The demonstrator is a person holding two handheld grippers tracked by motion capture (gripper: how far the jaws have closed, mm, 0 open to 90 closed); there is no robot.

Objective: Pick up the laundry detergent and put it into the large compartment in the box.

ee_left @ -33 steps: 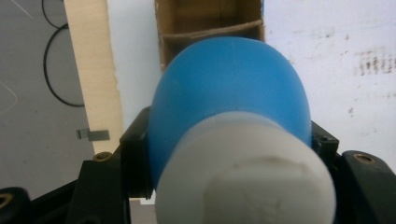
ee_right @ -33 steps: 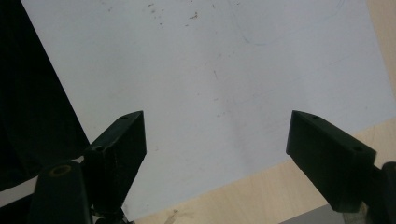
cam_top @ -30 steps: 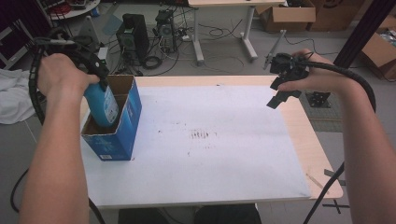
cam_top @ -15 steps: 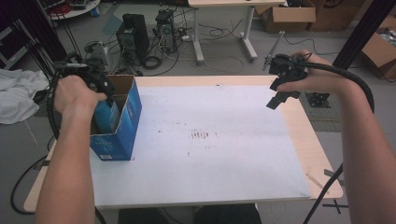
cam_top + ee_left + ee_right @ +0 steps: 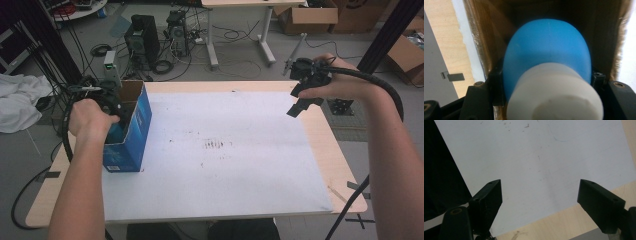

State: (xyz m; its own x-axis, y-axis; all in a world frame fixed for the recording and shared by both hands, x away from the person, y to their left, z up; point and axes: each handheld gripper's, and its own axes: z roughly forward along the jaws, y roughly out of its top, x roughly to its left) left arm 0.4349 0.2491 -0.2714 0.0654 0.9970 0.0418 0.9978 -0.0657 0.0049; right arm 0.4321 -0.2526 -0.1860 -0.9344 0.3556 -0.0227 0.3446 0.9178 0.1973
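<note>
The blue bottle [image 5: 546,50] has sunk deep into the blue box [image 5: 131,137] since a second ago, left hand-held gripper [image 5: 107,107] clamped on it; right hand-held gripper [image 5: 540,195] hovers, jaws apart.

Bottle [image 5: 547,50] in box [image 5: 134,127], table [image 5: 320,145] left.

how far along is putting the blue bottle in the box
Nearly there. Done: the blue bottle is inside the cardboard walls of the blue box. In hand: the left gripper is clamped on it. Left: let go and lift out. The right gripper hangs open above the table.
</note>
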